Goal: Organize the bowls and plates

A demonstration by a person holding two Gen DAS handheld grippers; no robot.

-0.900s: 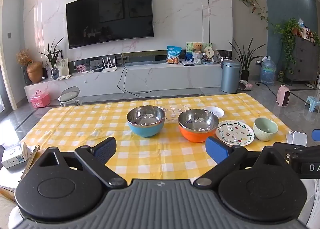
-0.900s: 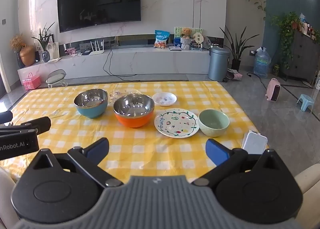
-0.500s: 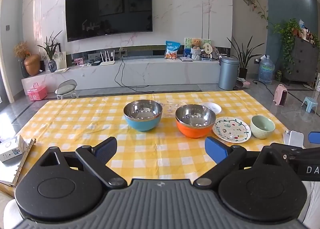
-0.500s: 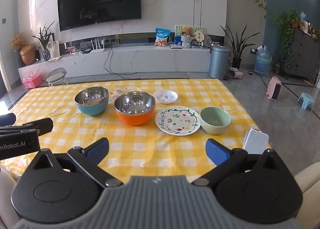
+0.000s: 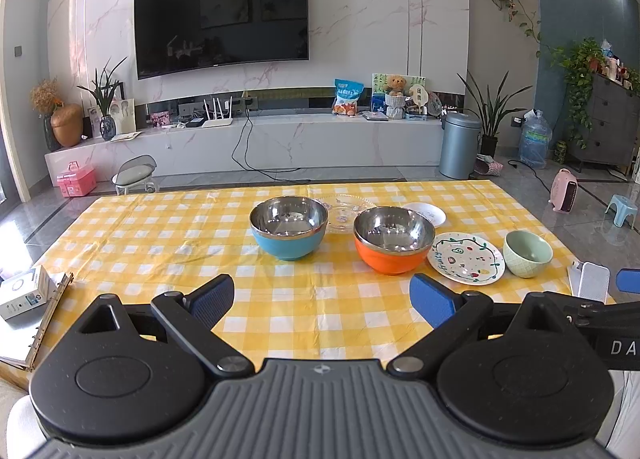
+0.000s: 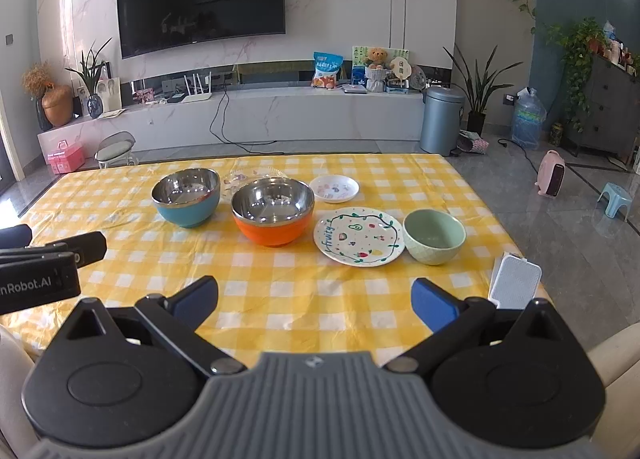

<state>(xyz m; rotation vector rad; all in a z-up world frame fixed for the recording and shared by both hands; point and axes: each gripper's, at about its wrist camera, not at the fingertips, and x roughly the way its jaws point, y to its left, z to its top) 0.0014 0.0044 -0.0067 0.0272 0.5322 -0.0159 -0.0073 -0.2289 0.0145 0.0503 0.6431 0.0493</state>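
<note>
Ahead at 12 o'clock, well beyond both released jaws, stands the orange steel-lined bowl; the right gripper is nearer than the left gripper.

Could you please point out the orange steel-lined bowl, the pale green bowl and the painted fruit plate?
orange steel-lined bowl (image 6: pixel 272 233), right wrist view, orange outer wall.
pale green ceramic bowl (image 6: pixel 434 250), right wrist view, front wall.
painted fruit plate (image 6: pixel 359 237), right wrist view, centre.

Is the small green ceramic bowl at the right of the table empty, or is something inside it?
Empty, it seems: the small green ceramic bowl stands upright and its visible inside shows only bare glaze.
</note>
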